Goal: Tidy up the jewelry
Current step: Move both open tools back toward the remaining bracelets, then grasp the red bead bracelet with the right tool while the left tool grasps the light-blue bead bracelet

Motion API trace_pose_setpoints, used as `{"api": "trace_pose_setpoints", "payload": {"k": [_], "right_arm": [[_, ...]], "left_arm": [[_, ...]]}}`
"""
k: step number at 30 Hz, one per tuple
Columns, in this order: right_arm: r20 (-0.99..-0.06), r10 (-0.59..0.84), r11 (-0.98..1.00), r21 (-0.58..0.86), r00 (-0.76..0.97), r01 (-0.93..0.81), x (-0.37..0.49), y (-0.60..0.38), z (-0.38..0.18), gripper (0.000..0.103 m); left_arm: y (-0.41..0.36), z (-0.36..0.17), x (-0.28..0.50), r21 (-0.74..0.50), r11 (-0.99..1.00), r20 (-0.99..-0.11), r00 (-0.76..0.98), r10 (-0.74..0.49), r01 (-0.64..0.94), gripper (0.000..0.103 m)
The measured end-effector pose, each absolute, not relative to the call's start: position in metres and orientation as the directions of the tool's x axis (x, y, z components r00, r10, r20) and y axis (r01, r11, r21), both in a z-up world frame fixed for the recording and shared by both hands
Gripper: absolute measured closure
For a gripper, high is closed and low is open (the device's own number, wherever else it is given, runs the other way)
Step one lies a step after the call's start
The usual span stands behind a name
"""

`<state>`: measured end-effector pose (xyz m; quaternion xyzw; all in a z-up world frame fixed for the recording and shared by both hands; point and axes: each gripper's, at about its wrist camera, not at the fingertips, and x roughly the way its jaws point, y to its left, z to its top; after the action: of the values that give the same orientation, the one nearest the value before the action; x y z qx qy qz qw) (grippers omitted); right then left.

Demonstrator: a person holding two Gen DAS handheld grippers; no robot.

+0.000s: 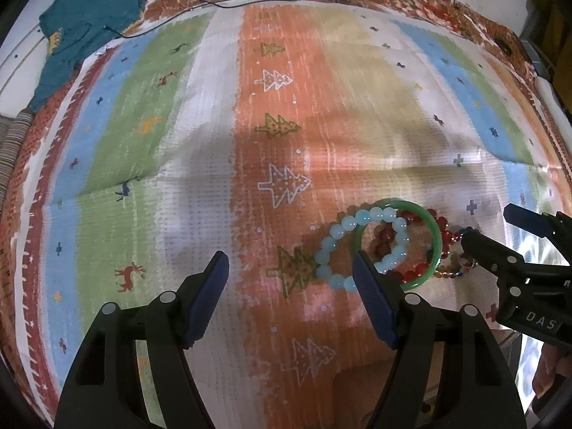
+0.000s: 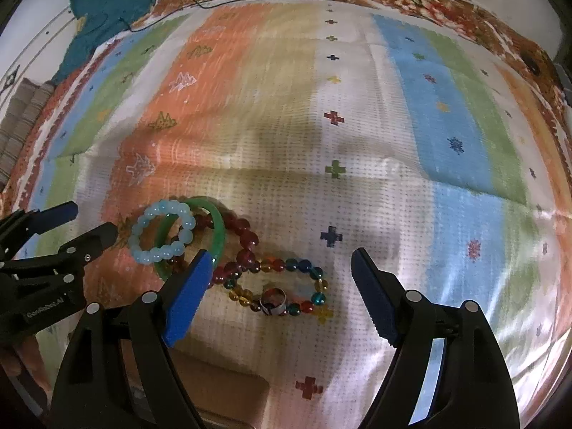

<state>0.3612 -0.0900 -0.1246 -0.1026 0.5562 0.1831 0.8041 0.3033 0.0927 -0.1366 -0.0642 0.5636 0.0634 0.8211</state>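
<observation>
A striped woven cloth (image 1: 200, 114) in orange, green, blue and white, printed with trees, deer and crosses, covers the surface. A crumpled teal knitted garment (image 1: 82, 28) lies at its far-left corner, thin dark cables (image 1: 228, 3) trailing just beside it.

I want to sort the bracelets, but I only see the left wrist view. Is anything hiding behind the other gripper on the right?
Observer: Yes. A small silver metal ring lies there, on the near side of a multicoloured glass bead bracelet.
Child: Does that colourful one touch the dark red bead bracelet?
Observer: It does. The dark red bead bracelet overlaps its left end, and your view only catches that edge.
Child: Is the right gripper grabbing anything?
Observer: No. The right gripper is open, straddling the ring and the colourful bracelet, with its left finger covering part of the smooth green bangle.
</observation>
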Motion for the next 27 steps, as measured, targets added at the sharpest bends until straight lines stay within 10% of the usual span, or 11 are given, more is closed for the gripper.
{"api": "trace_pose_setpoints", "payload": {"k": [16,27], "right_arm": [[-0.941,0.14,0.903,-0.006,0.308,-0.43,0.378,-0.076,-0.142,0.024],[-0.948,0.164,0.883,0.019,0.271,-0.468,0.386,-0.068,-0.157,0.051]], "left_arm": [[0.093,-0.158,0.317,0.002,0.984,-0.948,0.312,0.057,-0.176,0.032],[0.09,-0.174,0.324,0.023,0.989,-0.952,0.299,0.067,-0.15,0.038]]}}
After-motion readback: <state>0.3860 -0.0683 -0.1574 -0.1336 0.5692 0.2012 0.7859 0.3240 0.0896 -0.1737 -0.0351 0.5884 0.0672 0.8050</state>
